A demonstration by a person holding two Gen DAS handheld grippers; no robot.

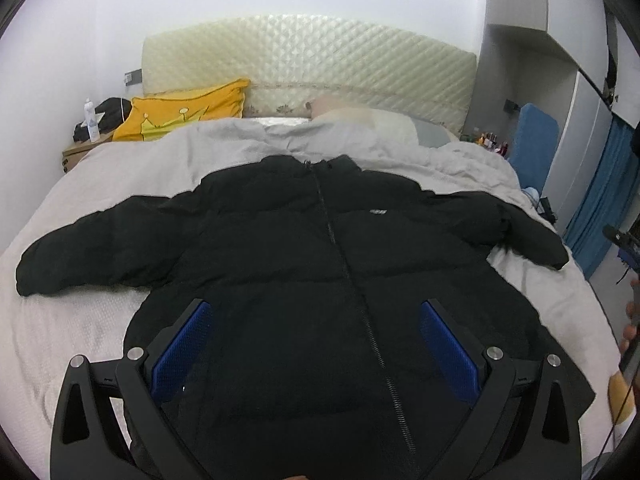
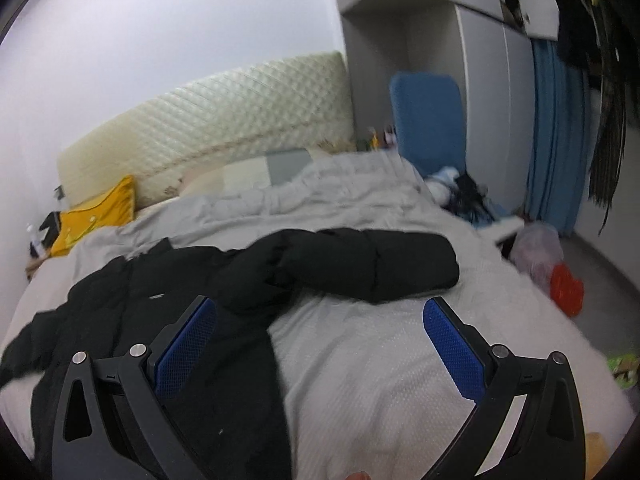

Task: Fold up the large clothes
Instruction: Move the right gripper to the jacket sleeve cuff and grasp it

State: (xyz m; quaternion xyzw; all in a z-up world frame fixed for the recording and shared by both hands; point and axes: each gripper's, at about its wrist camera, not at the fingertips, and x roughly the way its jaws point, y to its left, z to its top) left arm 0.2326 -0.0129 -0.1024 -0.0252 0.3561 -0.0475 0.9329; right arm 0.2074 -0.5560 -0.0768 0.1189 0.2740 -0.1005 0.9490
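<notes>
A black puffer jacket [image 1: 304, 264] lies face up on the bed, zipped, with both sleeves spread out to the sides. My left gripper [image 1: 316, 320] is open above the jacket's lower front, its blue pads [image 1: 180, 352] either side of the zipper. In the right wrist view the jacket [image 2: 160, 304] lies at left with its right sleeve [image 2: 380, 264] stretched across the bed. My right gripper [image 2: 320, 320] is open and empty above the jacket's right edge and the bare cover.
The bed has a light grey cover [image 1: 560, 304] and a quilted cream headboard [image 1: 312, 56]. A yellow pillow [image 1: 188, 112] lies at the head. A blue chair [image 2: 430, 120], wardrobe [image 2: 500, 100], blue curtain [image 2: 560, 140] and floor clutter [image 2: 560, 272] stand right of the bed.
</notes>
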